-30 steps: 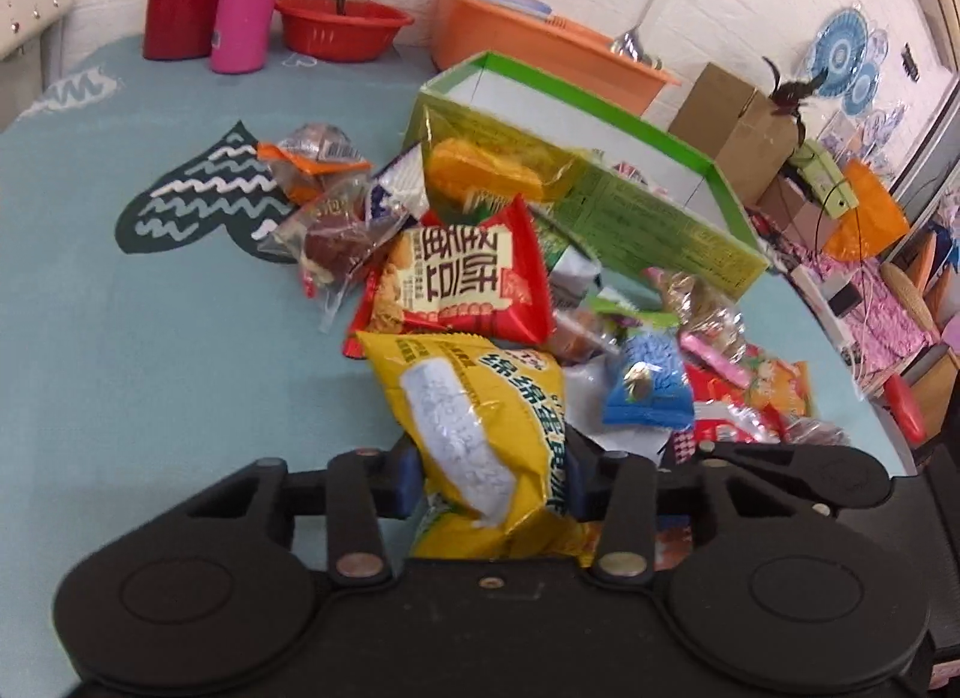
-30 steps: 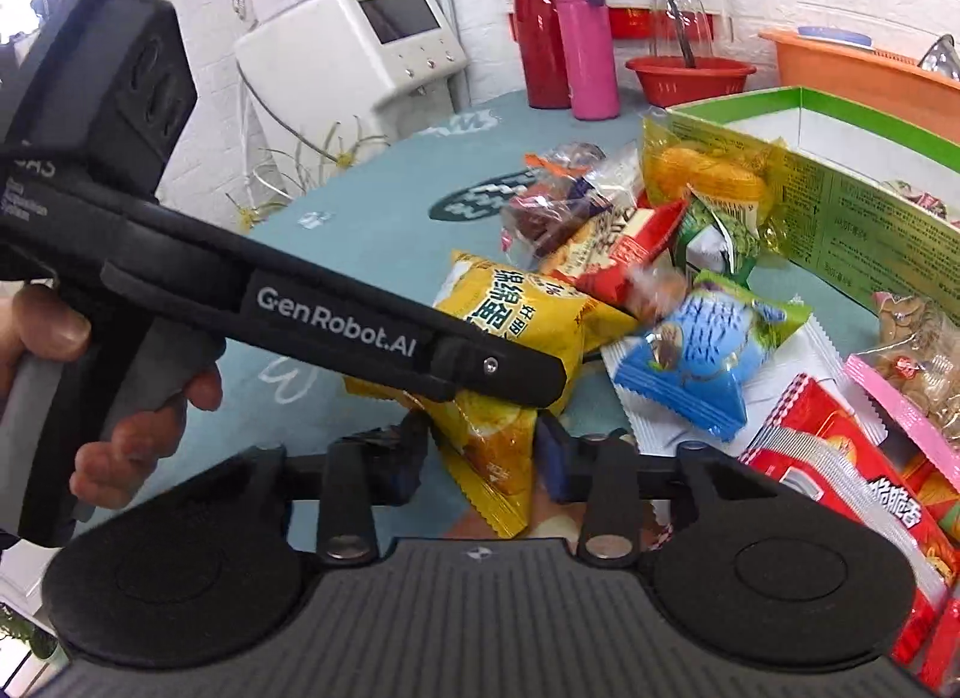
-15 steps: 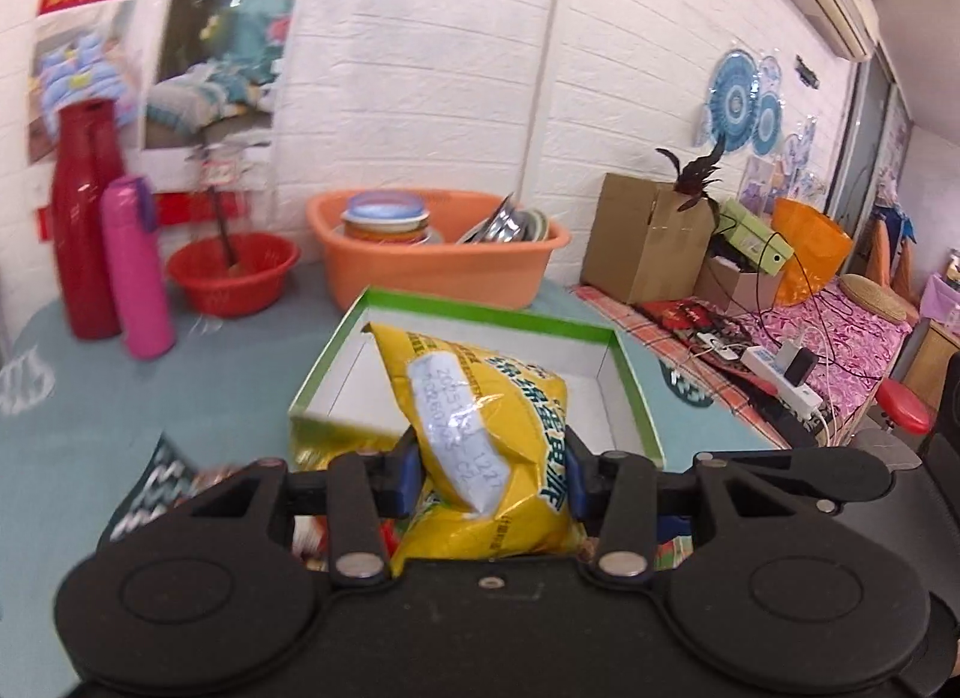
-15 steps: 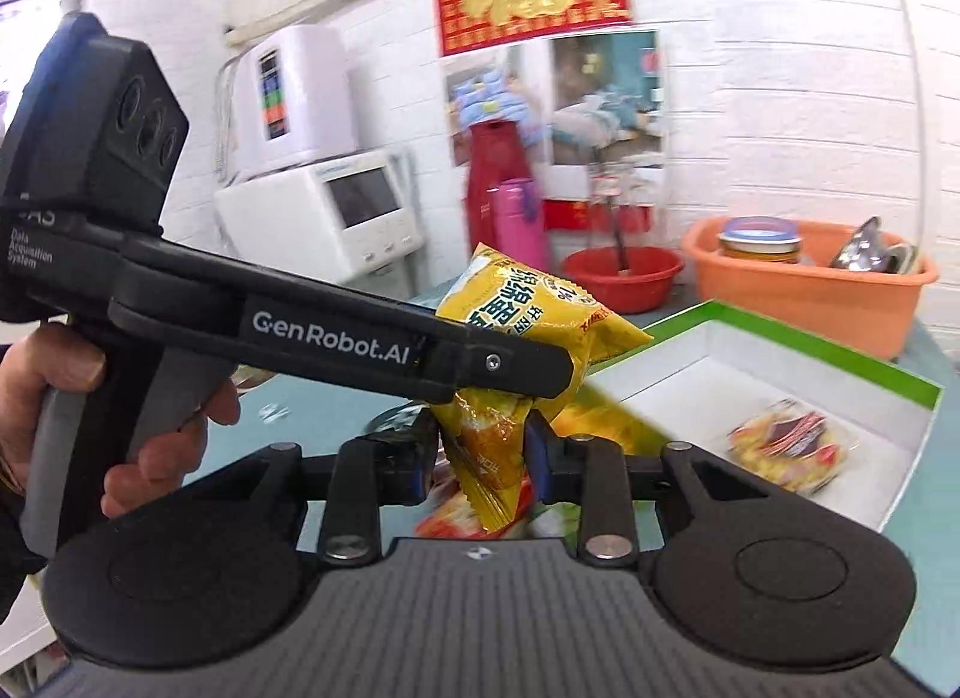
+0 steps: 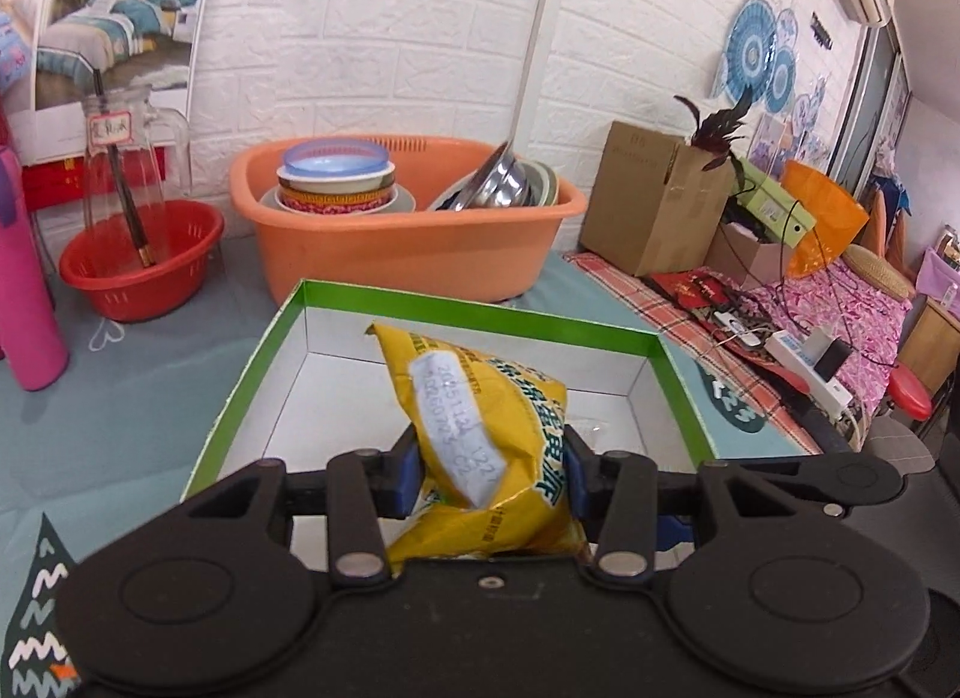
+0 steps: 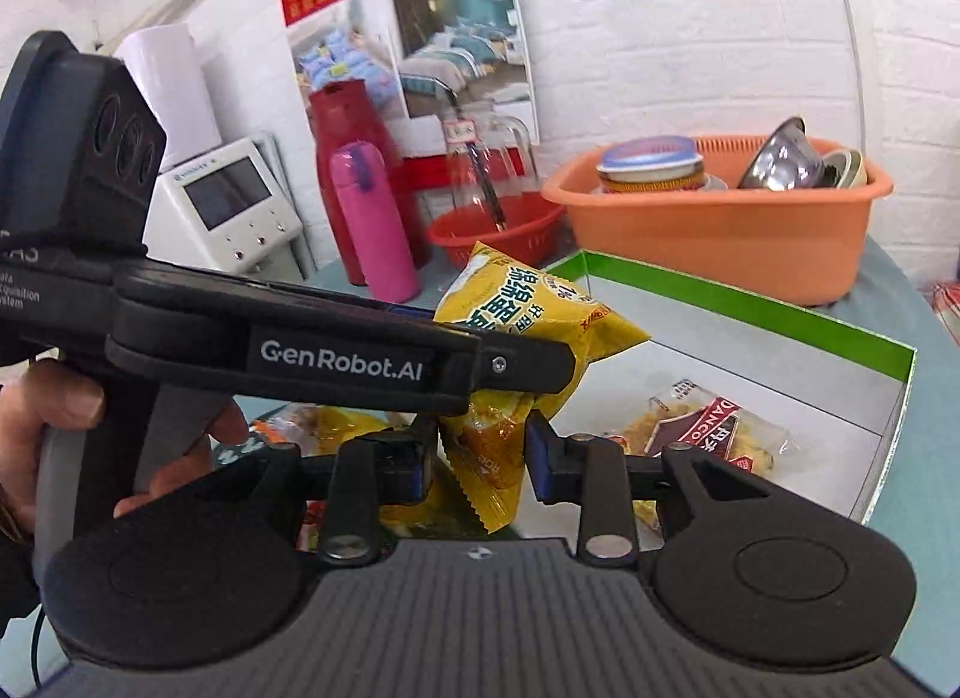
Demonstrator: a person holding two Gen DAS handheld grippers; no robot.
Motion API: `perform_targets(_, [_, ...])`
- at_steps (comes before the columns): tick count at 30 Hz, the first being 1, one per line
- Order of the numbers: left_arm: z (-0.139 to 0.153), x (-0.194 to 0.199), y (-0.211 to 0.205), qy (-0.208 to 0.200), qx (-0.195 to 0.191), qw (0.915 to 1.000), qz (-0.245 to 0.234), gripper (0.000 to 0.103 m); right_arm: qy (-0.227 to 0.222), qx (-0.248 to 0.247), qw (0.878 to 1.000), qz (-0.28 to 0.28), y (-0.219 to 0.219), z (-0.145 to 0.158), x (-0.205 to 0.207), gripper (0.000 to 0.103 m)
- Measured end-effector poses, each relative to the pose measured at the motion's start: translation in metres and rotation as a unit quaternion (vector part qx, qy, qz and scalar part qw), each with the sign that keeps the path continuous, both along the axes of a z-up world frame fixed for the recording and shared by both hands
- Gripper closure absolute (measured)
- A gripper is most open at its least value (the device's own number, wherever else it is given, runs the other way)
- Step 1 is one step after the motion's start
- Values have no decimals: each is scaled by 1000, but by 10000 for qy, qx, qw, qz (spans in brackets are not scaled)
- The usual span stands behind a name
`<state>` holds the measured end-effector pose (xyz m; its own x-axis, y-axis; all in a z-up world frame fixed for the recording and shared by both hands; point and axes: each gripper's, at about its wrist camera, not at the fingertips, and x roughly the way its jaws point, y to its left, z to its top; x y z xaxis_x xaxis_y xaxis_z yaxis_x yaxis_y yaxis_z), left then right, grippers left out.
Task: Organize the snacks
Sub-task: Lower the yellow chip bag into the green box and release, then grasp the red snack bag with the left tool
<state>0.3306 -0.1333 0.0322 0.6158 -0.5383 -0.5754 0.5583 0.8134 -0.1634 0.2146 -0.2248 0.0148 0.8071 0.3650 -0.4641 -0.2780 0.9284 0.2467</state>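
A yellow snack bag (image 5: 480, 428) is held in the air above the green-rimmed white box (image 5: 480, 311). My left gripper (image 5: 487, 473) is shut on its middle. My right gripper (image 6: 477, 455) pinches the same yellow bag (image 6: 516, 308) at its lower corner, and the left gripper's body (image 6: 336, 362) crosses this view. The box (image 6: 750, 308) holds a clear packet with a red label (image 6: 702, 428) on its floor. More yellow and orange packets (image 6: 336, 428) lie on the table behind the left gripper.
An orange basin (image 5: 408, 236) with bowls stands right behind the box. A red basket (image 5: 141, 260), a glass jug and a pink bottle (image 5: 24, 278) stand at the back left. A white appliance (image 6: 228, 212) is at the far left. Cardboard boxes (image 5: 648, 200) stand to the right.
Both grippers have carried the yellow bag up from the snack pile and forward; it now hangs over the open box, closer to it than half a second ago.
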Motion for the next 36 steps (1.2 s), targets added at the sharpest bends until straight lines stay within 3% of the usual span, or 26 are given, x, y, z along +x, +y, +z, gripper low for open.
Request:
perform_targets(2, [-7, 6, -2, 14, 64, 10000, 25, 29, 102, -29, 9999, 4, -2, -6, 8, 49])
perform_targets(3, [-10, 8, -2, 6, 102, 9999, 81, 23, 157, -86, 9998, 11, -2, -8, 11, 46])
perform_targets(4, [-13, 9, -3, -1, 152, 9998, 150, 15, 235, -156, 9996, 29, 0, -11, 15, 40])
perform_targets(5, [-15, 10, -2, -8, 219, 9994, 251, 0, 320, -232, 9992, 35, 1, -15, 19, 36])
perform_targets(7, [-15, 6, 3, -66, 342, 9976, 599, 0, 276, -304, 9991, -84, 1, -16, 18, 0])
perform_targets(14, [12, -35, 30, 14, 147, 9969, 767, 0, -162, -333, 9992, -169, -10, 13, -34, 0])
perform_targets(21, [20, -121, 52, 137, 89, 9977, 662, 0, -535, -156, 9983, -149, -18, 34, -122, 0])
perform_targets(28, [-7, -199, 72, 515, -246, 9977, 374, 0, -91, 474, 9988, -50, -19, 3, -193, 0])
perform_targets(33, [-37, -220, 66, 836, -199, 9961, 178, 0, 612, 757, 9950, 239, -8, -31, -224, 0])
perform_targets(36, [-50, -220, 59, 1027, -226, 9944, 70, 0, 841, 719, 9938, 90, -5, -48, -231, 0])
